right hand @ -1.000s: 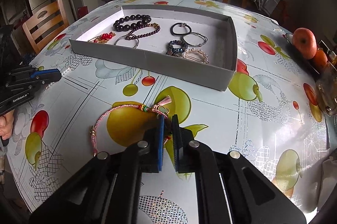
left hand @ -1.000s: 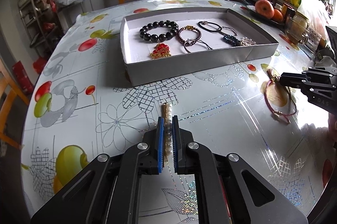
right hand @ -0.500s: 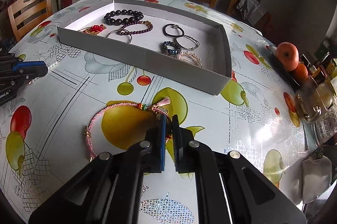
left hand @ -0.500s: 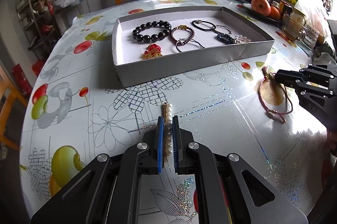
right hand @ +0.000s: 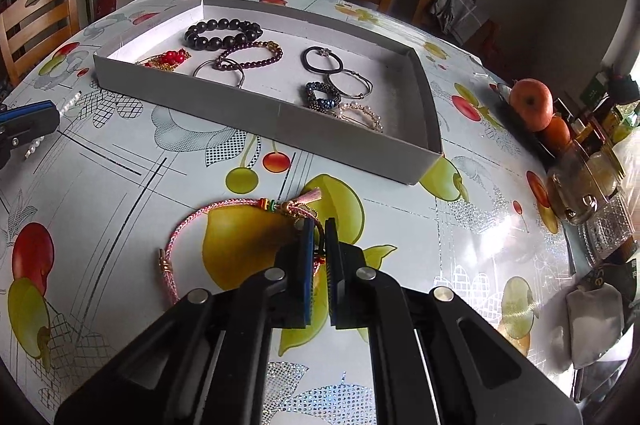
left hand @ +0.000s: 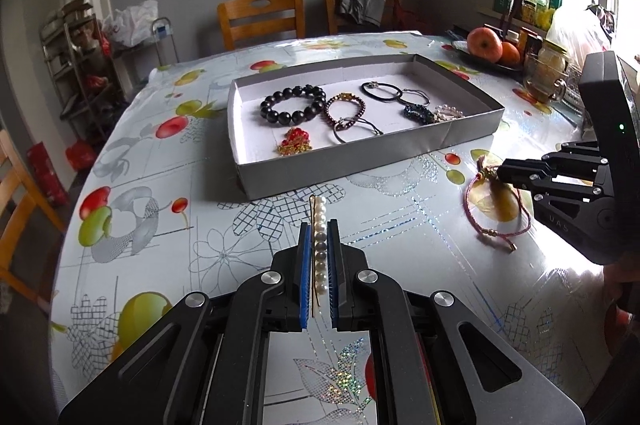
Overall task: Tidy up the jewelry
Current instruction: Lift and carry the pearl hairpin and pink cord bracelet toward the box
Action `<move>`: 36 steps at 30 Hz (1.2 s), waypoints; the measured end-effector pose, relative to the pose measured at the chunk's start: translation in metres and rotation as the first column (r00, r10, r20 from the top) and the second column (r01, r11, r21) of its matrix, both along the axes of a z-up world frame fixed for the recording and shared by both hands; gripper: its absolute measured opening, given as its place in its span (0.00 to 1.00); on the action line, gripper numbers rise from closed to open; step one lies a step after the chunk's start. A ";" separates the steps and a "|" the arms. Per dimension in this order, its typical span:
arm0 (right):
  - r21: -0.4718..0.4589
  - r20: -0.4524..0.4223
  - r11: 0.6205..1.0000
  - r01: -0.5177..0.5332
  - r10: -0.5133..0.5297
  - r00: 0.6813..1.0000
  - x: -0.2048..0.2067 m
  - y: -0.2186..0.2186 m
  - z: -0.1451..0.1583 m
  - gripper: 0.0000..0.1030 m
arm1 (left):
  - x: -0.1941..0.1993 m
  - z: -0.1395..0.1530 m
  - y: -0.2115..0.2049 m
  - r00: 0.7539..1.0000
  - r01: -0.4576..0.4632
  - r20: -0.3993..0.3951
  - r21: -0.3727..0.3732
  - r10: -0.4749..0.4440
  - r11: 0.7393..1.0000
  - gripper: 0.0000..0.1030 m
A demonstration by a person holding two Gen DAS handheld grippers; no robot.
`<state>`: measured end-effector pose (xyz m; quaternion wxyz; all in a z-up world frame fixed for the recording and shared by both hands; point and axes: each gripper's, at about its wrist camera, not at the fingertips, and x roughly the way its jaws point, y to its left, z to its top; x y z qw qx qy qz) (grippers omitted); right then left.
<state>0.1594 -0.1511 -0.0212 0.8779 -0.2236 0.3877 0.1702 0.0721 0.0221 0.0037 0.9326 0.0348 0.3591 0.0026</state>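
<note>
Two pieces lie outside the shallow grey cardboard tray. One is a straight white-pearl hair clip on a gold pin, clamped between the left gripper's jaws, its long axis running along the fingers toward the tray's near wall. The other, a pink braided cord bracelet, lies flat on the fruit-print tablecloth, pinched at its tasselled end by the right gripper.
</note>
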 end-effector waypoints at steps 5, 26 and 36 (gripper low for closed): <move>0.009 -0.003 0.999 0.032 -0.032 0.999 0.000 0.001 0.000 0.05 | -0.003 0.001 -0.004 1.000 0.026 0.016 0.009 -0.026 1.000 0.08; 0.159 0.060 0.987 -0.035 0.026 0.998 -0.004 -0.007 0.028 0.05 | -0.014 0.010 0.007 0.996 0.009 0.094 -0.043 -0.005 0.999 0.08; 0.210 0.083 0.970 -0.122 0.107 0.991 -0.011 -0.026 0.044 0.05 | -0.013 0.009 0.029 0.998 0.009 0.066 -0.211 0.005 0.977 0.08</move>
